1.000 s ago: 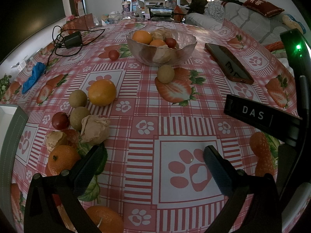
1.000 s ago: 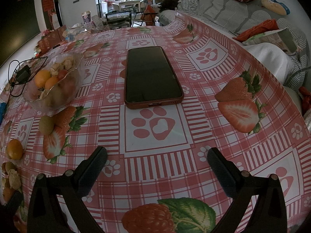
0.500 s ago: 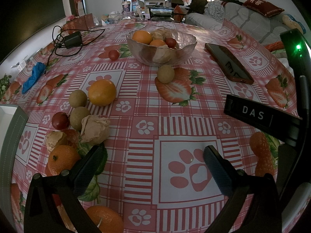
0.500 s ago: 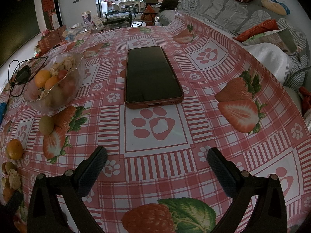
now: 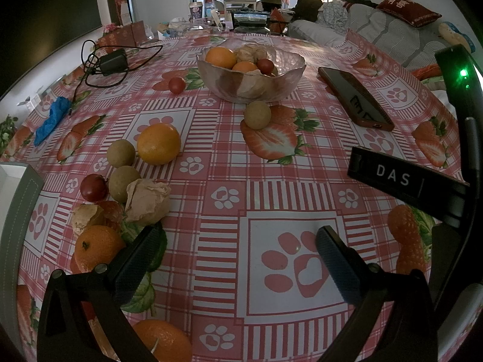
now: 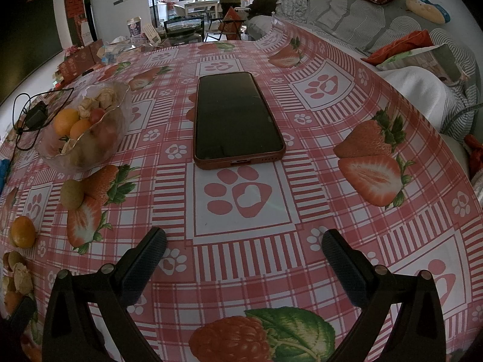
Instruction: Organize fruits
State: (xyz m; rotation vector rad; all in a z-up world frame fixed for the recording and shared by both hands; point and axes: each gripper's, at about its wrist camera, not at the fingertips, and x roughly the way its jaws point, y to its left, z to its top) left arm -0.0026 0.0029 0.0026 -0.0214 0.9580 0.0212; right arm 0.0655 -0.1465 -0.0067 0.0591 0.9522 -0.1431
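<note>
A glass bowl (image 5: 289, 72) (image 6: 120, 120) at the table's far middle holds oranges, a red fruit and husked fruits. Loose on the cloth lie a large orange (image 5: 158, 143), a brown round fruit (image 5: 257, 114) in front of the bowl, two more brown fruits (image 5: 121, 152), a red fruit (image 5: 93, 187), husked fruits (image 5: 148, 200), a mandarin (image 5: 96, 249) and a small red fruit (image 5: 177, 85). My left gripper (image 5: 238, 244) is open over the paw print, its left finger beside the mandarin. My right gripper (image 6: 244, 242) is open and empty, short of the phone.
A phone in a red case (image 6: 237, 119) (image 5: 356, 98) lies right of the bowl. A charger with cable (image 5: 111, 63) and a blue cloth (image 5: 52, 119) sit at the far left. A grey box edge (image 5: 15, 211) is at left. Sofa cushions (image 6: 401, 48) border the right side.
Both grippers and all fruits stay put. Only the person in the far room has shifted position.
</note>
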